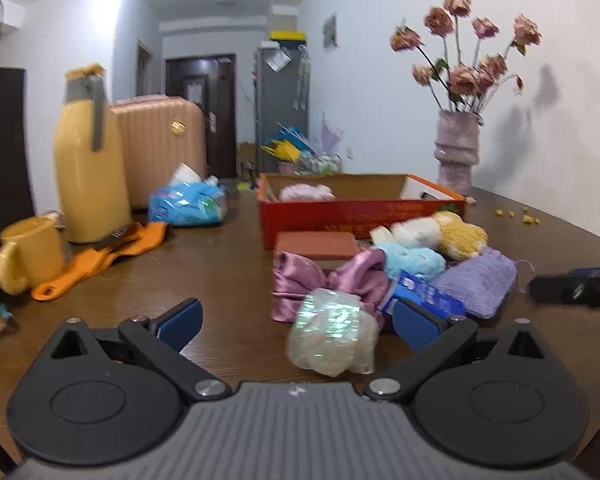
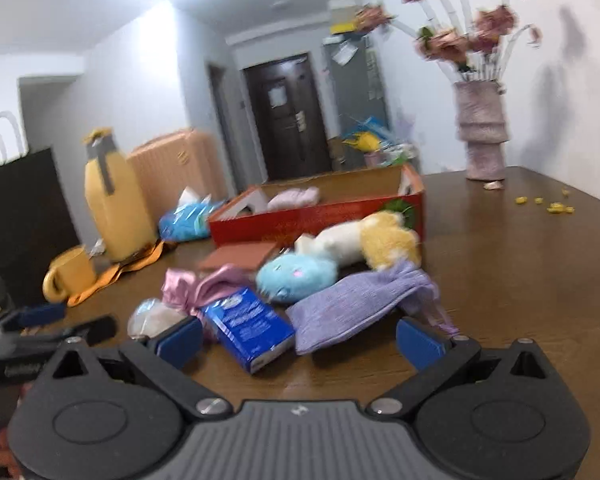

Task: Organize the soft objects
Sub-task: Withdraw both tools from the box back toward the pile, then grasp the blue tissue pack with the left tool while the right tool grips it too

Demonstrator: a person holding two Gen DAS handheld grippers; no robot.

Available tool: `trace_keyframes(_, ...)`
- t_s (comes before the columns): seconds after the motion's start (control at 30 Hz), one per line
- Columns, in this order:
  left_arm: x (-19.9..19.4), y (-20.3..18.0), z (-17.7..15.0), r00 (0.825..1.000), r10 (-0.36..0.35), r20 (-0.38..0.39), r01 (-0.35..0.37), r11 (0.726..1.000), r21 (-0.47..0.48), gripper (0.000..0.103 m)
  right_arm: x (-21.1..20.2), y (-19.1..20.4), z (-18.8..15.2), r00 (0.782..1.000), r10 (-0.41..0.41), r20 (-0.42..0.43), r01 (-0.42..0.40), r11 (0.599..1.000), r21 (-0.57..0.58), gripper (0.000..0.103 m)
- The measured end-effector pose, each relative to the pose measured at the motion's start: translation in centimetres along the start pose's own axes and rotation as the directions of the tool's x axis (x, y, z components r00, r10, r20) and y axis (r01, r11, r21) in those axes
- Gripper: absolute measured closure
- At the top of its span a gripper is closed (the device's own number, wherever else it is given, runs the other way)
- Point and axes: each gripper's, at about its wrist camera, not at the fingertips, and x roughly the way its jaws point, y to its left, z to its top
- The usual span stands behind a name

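Both grippers, left [image 1: 298, 322] and right [image 2: 300, 342], hover with jaws apart, empty. Soft toys crowd beside the red box [image 1: 340, 216] mid-desk, likely awaiting loading.

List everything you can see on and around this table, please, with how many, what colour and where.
Box: 1, red, table centre; pale pink soft item inside.
Plush toys: 3, blue, white, yellow, in front of box.
Pouch: 1, lilac, by the toys.
Satin bow: 1, pink, near front.
Shiny wrapped bundle: 1, iridescent, nearest.
Small carton: 1, blue, beside pouch.
Flat block: 1, reddish brown, before box.
Flask: 1, yellow, left.
Mug: 1, yellow, left.
Cloth: 1, orange, under flask.
Tissue pack: 1, blue, left of box.
Vase of flowers: 1, pinkish, right rear.
Suitcase: 1, peach, behind table.
Left tongs: open.
Right tongs: open.
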Motion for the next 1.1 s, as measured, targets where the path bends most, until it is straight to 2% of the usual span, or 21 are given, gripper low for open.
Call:
trace_keyframes(0.07,0.4,-0.6,0.2,1.0,0.014,0.005,-0.014,1.0,0.013,0.0,1.3,0.4,0.1,0.998,-0.027,-0.05,0.027,1.0,0.009,0.001)
trace_keyframes(0.1,0.4,-0.8,0.4,0.999,0.021,0.03,-0.021,1.0,0.018,0.0,1.8,0.4,0.1,0.997,-0.036,-0.062,0.037,0.999,0.018,0.005)
trace_keyframes(0.17,0.3,-1.4,1.1,0.997,-0.036,0.065,0.034,0.999,0.033,0.002,2.7,0.3,0.1,0.997,-0.024,-0.075,0.028,0.998,0.052,0.024)
trace_keyframes(0.2,0.5,-1.6,1.5,0.995,-0.076,0.068,0.074,0.997,0.03,0.02,3.2,0.0,0.1,0.996,-0.007,-0.086,0.014,0.996,0.091,0.041)
trace_keyframes(0.23,0.9,-1.7,1.9,0.991,-0.122,0.052,0.121,0.992,0.02,0.044,3.7,-0.3,0.2,0.995,0.012,-0.097,0.001,0.992,0.13,0.054)
trace_keyframes(0.27,1.7,-1.9,2.5,0.985,-0.171,0.011,0.171,0.985,0.0,0.053,4.2,-0.7,0.2,0.994,0.032,-0.106,-0.013,0.985,0.17,0.057)
trace_keyframes(0.33,3.5,-2.2,3.3,0.97,-0.237,-0.054,0.235,0.971,-0.042,0.057,4.6,-1.2,0.2,0.993,0.061,-0.099,-0.038,0.976,0.215,0.058)
trace_keyframes(0.47,6.2,-2.9,4.0,0.952,-0.289,-0.101,0.283,0.956,-0.073,0.058,5.7,-1.4,0.4,0.992,0.101,-0.079,-0.078,0.963,0.26,0.059)
trace_keyframes(0.5,7.0,-3.0,4.0,0.945,-0.303,-0.124,0.294,0.952,-0.084,0.061,6.2,-1.4,0.4,0.991,0.109,-0.084,-0.082,0.958,0.274,0.063)
trace_keyframes(0.6,9.0,-2.8,3.8,0.926,-0.319,-0.199,0.293,0.944,-0.15,0.077,7.4,-1.7,0.2,0.983,0.129,-0.128,-0.083,0.945,0.317,0.068)
trace_keyframes(0.73,9.0,-2.7,3.3,0.924,-0.314,-0.218,0.278,0.943,-0.181,0.085,7.5,-2.0,-0.4,0.982,0.157,-0.104,-0.11,0.928,0.356,0.07)
trace_keyframes(0.8,8.6,-2.6,3.2,0.914,-0.33,-0.235,0.284,0.935,-0.212,0.087,7.2,-2.4,-0.5,0.983,0.155,-0.098,-0.109,0.924,0.368,0.075)
trace_keyframes(0.83,8.3,-2.7,3.2,0.902,-0.354,-0.249,0.297,0.925,-0.237,0.091,6.7,-2.6,-0.4,0.984,0.154,-0.094,-0.109,0.924,0.367,0.08)
trace_keyframes(0.9,7.5,-2.8,2.7,0.857,-0.438,-0.271,0.358,0.885,-0.298,0.098,5.4,-2.8,-0.3,0.976,0.201,-0.078,-0.161,0.921,0.354,0.097)
trace_keyframes(0.93,6.8,-3.0,2.3,0.84,-0.464,-0.282,0.373,0.871,-0.321,0.098,4.9,-2.7,-0.3,0.971,0.226,-0.085,-0.184,0.921,0.344,0.097)
trace_keyframes(0.97,6.0,-3.4,1.9,0.837,-0.467,-0.286,0.377,0.87,-0.316,0.098,4.3,-2.5,-0.4,0.969,0.227,-0.099,-0.185,0.929,0.32,0.097)
trace_keyframes(1.03,4.2,-3.7,1.2,0.849,-0.457,-0.265,0.378,0.876,-0.3,0.098,2.8,-2.1,-0.7,0.982,0.154,-0.109,-0.123,0.961,0.249,0.094)
trace_keyframes(1.07,3.4,-3.6,1.2,0.857,-0.455,-0.244,0.379,0.875,-0.299,0.097,2.1,-2.1,-0.9,0.985,0.141,-0.102,-0.114,0.966,0.23,0.093)
trace_keyframes(1.1,2.6,-3.4,1.3,0.875,-0.434,-0.215,0.368,0.884,-0.29,0.096,1.6,-2.3,-1.0,0.985,0.141,-0.099,-0.115,0.967,0.229,0.092)
